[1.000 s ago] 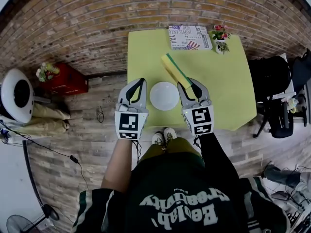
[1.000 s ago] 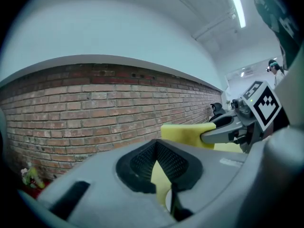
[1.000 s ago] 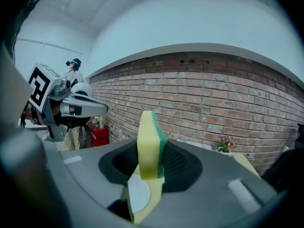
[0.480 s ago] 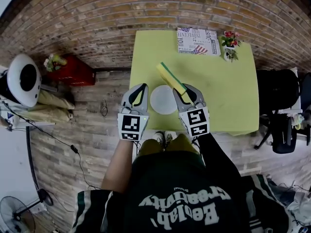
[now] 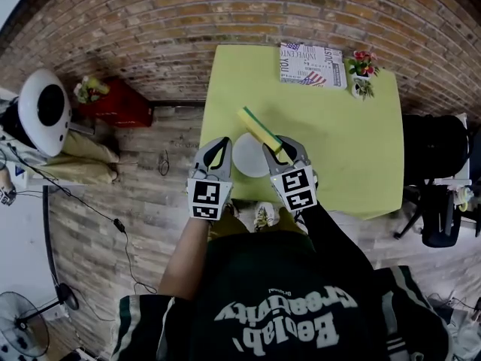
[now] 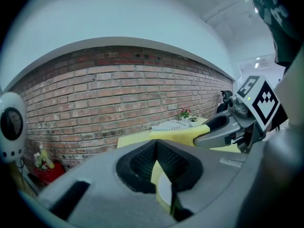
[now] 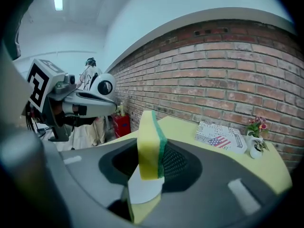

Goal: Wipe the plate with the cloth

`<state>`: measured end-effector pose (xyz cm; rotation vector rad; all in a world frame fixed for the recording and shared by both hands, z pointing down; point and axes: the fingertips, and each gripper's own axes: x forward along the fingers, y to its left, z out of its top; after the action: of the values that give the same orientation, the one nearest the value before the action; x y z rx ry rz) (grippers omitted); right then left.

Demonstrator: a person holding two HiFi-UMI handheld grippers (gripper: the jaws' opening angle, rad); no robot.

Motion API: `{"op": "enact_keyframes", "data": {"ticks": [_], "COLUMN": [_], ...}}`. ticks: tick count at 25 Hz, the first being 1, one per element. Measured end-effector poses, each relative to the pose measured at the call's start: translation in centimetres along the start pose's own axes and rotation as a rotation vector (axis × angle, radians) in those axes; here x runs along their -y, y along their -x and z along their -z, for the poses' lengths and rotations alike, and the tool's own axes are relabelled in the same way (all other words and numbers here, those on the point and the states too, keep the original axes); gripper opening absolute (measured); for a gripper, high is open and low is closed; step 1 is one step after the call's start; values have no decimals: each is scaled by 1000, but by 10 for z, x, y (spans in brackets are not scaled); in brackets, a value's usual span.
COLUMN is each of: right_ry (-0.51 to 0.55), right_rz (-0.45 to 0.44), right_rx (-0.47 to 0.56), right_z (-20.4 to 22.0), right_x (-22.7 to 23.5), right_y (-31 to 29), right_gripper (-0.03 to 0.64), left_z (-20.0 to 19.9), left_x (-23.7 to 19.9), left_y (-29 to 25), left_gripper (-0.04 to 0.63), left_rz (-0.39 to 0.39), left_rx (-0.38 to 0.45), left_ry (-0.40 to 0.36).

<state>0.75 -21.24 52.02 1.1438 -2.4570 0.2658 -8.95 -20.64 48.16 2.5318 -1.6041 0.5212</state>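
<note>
Plate (image 5: 246, 161) on table (image 5: 346, 141), book (image 5: 312, 54) behind

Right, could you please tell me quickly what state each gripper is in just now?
Left gripper: tongs shut, nothing between them.
Right gripper: tongs shut on the yellow-and-green sponge.

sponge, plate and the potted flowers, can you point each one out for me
sponge (image 5: 258, 128): head view, on the middle of its yellow face.
plate (image 5: 246, 156): head view, on its bare white middle.
potted flowers (image 5: 362, 57): head view, on the red blooms at the table's far right corner.
</note>
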Motion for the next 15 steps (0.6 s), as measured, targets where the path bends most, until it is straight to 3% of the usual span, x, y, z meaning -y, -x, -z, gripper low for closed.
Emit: {"op": "enact_keyframes", "data": {"ticks": [15], "right_ry": [8], "right_rz": [-36], "right_rx": [-137], "right_z": [37], "right_x": [-32], "right_y": [-27], "right_gripper": [129], "left_z": [60], "left_x": [0], "left_y": [-8], "left_gripper": [3], "left_rz": [39], "left_rx": [-69], "left_ry": [109]}}
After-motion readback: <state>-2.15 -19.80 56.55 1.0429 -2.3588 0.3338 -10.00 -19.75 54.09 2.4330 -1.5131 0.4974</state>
